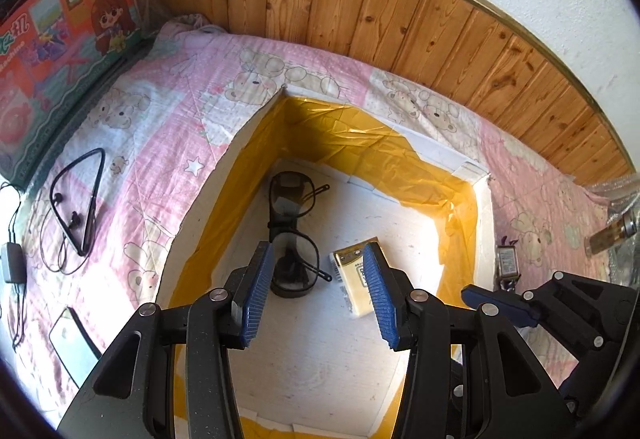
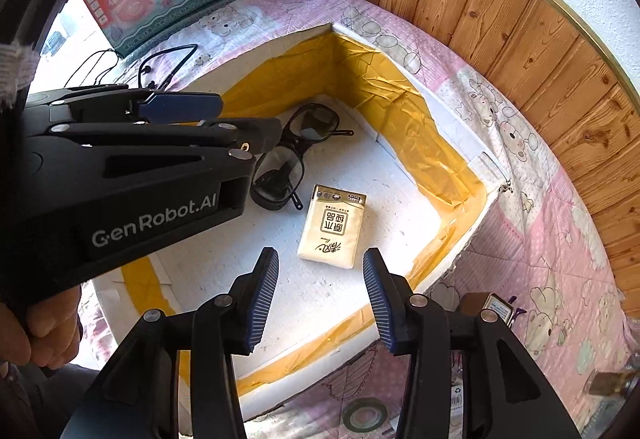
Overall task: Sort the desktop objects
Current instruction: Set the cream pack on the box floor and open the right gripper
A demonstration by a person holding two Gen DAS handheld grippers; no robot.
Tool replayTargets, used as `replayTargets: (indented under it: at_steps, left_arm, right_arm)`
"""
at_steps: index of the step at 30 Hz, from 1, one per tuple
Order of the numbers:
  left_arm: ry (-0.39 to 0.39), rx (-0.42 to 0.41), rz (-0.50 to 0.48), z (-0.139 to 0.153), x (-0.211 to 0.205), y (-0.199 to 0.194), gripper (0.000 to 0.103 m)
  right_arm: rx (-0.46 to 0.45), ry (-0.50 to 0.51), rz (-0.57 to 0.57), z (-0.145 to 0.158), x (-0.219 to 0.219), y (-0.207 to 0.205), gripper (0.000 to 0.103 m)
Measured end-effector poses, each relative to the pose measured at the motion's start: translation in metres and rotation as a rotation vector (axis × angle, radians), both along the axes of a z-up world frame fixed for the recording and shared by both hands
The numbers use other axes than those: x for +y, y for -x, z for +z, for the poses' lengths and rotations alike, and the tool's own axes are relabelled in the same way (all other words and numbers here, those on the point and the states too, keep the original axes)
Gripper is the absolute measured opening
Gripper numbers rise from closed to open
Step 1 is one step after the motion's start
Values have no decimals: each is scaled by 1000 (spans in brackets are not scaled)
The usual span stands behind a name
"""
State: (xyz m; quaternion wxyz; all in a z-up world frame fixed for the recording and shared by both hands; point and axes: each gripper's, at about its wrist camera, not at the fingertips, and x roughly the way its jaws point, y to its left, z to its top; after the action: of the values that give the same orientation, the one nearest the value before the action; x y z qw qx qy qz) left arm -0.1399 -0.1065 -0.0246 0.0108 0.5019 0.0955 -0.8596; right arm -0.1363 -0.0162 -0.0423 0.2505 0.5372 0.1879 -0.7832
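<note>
White foam box (image 2: 280,47), lined with yellow tape on its inner walls, sits on a pink quilt with bear print (image 1: 168,111) covering the surface beside a wood-panelled wall. On the box floor lie black-framed glasses (image 2: 296,155) toward the far corner and a cream tissue pack (image 2: 334,227) just beside them, apart. Left tool (image 1: 318,295) hangs above the box, jaws spread, nothing between. Right tool (image 2: 320,303): jaws spread, empty. Black neckband earphones (image 1: 78,203) rest on the quilt's left side.
</note>
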Motion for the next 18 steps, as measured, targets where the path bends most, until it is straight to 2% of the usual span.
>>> replayTargets:
  at_steps: [6,18]
  left_arm:
    - [-8,34,4,16,2,-19,49]
    - [30,101,-3,43,7,-51,49]
  right_arm:
    - [50,-3,23,14,-2,-23,48]
    - [105,42,27,34,6,-51,50]
